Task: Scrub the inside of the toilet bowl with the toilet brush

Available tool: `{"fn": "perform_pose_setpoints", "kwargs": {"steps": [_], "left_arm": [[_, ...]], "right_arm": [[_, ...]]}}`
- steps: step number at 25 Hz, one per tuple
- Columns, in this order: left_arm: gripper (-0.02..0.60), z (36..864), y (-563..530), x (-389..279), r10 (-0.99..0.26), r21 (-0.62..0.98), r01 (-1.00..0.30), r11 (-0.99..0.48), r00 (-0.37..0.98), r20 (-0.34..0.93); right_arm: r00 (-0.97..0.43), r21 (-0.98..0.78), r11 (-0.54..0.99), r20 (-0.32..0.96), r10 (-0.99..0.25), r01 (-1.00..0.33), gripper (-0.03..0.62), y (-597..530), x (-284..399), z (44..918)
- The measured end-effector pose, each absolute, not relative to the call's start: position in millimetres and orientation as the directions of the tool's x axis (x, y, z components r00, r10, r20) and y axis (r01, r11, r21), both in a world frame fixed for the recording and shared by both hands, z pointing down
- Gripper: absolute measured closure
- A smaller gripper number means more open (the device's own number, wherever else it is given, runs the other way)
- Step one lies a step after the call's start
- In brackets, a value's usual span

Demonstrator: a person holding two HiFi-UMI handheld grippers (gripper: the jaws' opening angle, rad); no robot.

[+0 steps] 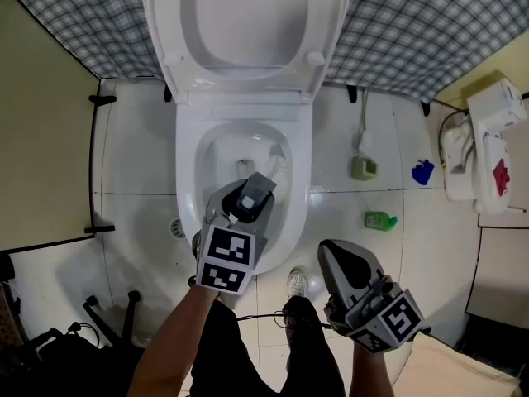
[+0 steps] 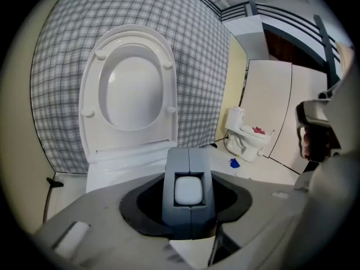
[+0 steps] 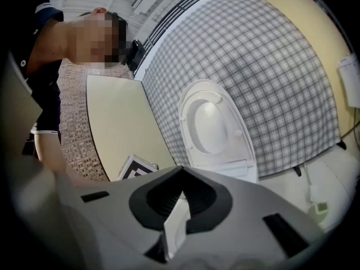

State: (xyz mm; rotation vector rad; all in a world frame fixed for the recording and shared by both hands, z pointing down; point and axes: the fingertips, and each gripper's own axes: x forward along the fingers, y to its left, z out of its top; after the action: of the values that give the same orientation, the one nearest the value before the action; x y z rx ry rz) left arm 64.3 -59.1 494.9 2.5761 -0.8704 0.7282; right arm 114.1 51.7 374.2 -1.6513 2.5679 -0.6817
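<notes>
Left claw (image 1: 259, 187) clamps smooth white brush handle (image 2: 189, 190) over glossy oval bowl (image 1: 188, 168); right claw (image 1: 332, 253) closed, empty.

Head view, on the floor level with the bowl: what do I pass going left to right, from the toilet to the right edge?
White ceramic toilet bowl → small olive-grey pot → crumpled blue object → small white toilet with a red patch. The green bottle is left out because it overlaps the pot's column.

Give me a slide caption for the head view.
Left gripper grips the toilet brush over the open toilet bowl; right gripper, shut, hangs beside.
</notes>
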Motion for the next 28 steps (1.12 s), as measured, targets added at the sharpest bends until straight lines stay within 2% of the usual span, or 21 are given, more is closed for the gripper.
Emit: {"fn": "perform_pose_setpoints", "kwargs": {"steps": [12,18,23,28], "left_arm": [[0.390,486.2,38.8,31.8,-0.236,0.160,-0.428,-0.889,0.729,0.643],[0.390,492.1,34.9,13.8,-0.291,0.213,-0.524,-0.824,0.715,0.635],[0.390,493.4,14.3,23.9,-0.368,0.259,-0.618,-0.742,0.699,0.613],[0.390,498.6,-8.9,41.3,-0.454,0.236,-0.682,-0.692,0.665,0.593]], "right_arm": [[-0.478,-0.363,0.387,0.209,-0.853,-0.848,0.594,56.3,86.0,368.5],[-0.504,-0.371,0.410,0.205,-0.839,-0.833,0.594,49.6,69.8,368.5],[-0.497,-0.372,0.400,0.213,-0.841,-0.837,0.594,45.4,77.3,372.3],[-0.487,-0.378,0.388,0.214,-0.847,-0.841,0.594,38.5,92.1,374.3]]}}
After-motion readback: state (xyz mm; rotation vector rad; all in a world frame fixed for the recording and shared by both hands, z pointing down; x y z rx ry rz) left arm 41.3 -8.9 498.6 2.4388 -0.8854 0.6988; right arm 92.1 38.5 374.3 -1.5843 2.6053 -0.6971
